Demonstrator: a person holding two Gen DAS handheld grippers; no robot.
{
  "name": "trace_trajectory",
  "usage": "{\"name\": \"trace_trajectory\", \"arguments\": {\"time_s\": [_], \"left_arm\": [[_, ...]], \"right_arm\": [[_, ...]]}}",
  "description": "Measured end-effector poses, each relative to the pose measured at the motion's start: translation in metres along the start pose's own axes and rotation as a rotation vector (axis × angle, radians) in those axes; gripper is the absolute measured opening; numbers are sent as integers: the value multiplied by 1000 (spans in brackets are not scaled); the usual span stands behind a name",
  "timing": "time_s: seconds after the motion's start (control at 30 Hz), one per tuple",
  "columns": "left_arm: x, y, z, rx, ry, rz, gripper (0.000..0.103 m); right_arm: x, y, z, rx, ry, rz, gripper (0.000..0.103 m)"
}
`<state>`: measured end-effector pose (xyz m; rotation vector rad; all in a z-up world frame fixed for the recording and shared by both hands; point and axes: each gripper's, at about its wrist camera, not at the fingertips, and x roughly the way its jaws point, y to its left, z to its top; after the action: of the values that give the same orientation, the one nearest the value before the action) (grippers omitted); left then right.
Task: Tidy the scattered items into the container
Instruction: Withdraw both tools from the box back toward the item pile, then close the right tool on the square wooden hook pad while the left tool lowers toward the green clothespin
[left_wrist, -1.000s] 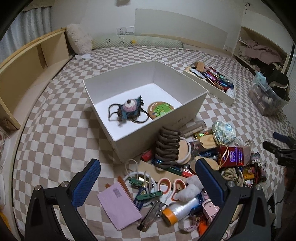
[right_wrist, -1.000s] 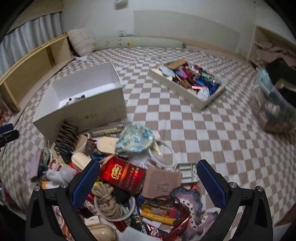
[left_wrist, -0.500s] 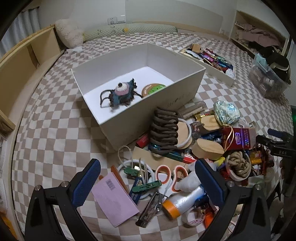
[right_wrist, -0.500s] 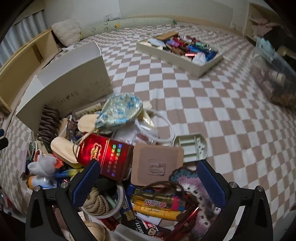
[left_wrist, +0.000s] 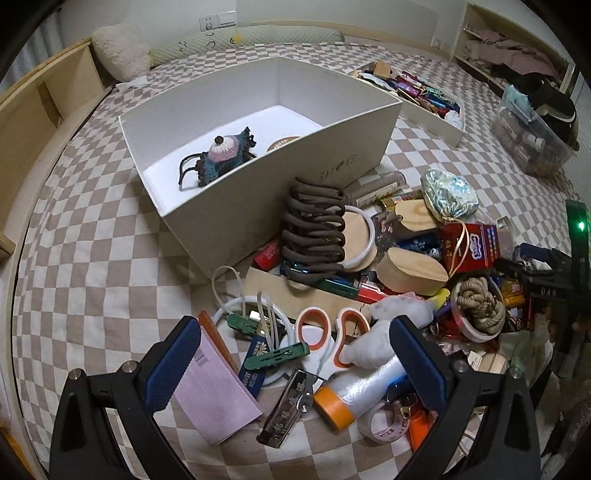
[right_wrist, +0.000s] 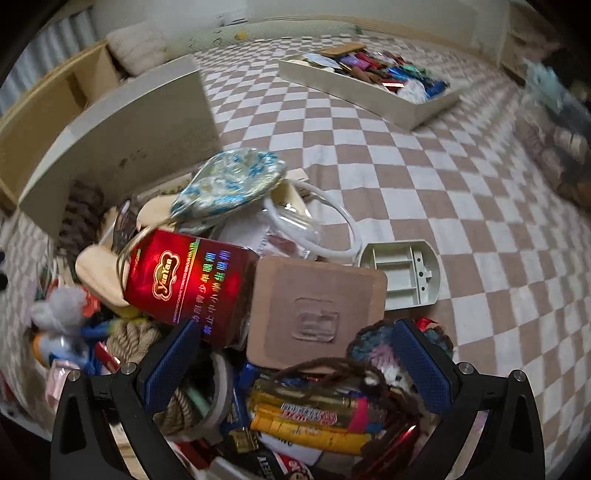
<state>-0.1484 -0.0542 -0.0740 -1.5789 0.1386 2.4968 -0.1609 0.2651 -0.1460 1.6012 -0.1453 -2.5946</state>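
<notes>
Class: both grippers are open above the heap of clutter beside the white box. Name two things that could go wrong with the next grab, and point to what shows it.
1. The right gripper hangs over overlapping items: closing may catch the brown pad with the red box.
2. Brown yarn loops across the tubes, so lifting one could drag others.

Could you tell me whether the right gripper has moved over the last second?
Yes. The right gripper has dropped toward the pile: the red box looms larger and nearer its open jaws.
</notes>
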Motion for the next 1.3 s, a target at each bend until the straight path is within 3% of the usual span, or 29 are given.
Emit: {"name": "trace_trajectory", "arguments": {"time_s": [0.4,0.57,0.67,0.97,1.03,1.13,1.3], "left_arm": [[13,6,-2,-23,42,-15,102],[14,8,-2,-36,48,-33,102],[15,11,-2,-48,50,-45,102],[20,24,-4,-125,72,-87,102],[22,27,-5,-140,76,-100,101],[24,30,-5,-159,83,-130,88],[33,31,-6,-161,100,-119,87]], "right_arm": [[10,-13,9,48,17,89,103],[14,-1,1,-48,33,61,97],[19,8,-6,-122,38,1,87],[32,8,9,-123,69,3,83],[31,8,8,-120,65,1,83],[26,6,4,-99,65,14,82],[13,1,-1,-64,46,27,82]]}}
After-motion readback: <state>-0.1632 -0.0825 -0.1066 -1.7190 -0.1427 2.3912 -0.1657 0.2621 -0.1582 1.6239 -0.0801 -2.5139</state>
